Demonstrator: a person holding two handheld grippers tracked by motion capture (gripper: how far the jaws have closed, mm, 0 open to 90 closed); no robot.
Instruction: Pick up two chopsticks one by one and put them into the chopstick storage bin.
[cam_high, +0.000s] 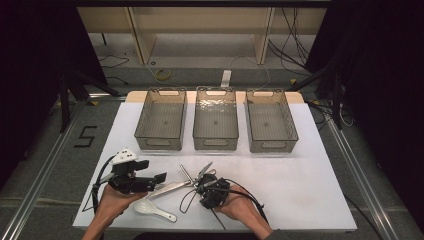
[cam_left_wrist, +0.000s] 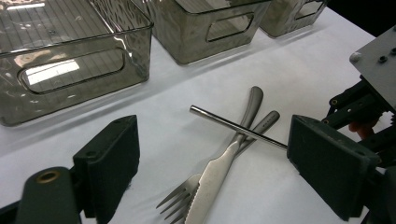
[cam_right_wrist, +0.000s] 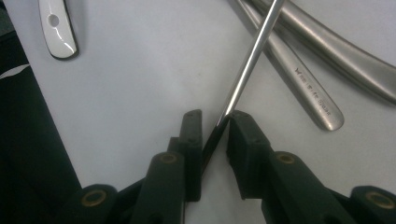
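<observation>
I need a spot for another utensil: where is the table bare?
Bare: the white mat right of the right gripper, below the right bin, and the strip before the left bin. Crowded: knife, fork, metal rod and white spoon between the grippers.

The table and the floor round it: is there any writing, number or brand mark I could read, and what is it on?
"5": a large dark numeral on the grey floor left of the table.
Stamped brand line on a steel cutlery handle, in the right gripper view: a small logo and lettering, too small and blurred to read.
The three clear bins and the white spoon show no text.
</observation>
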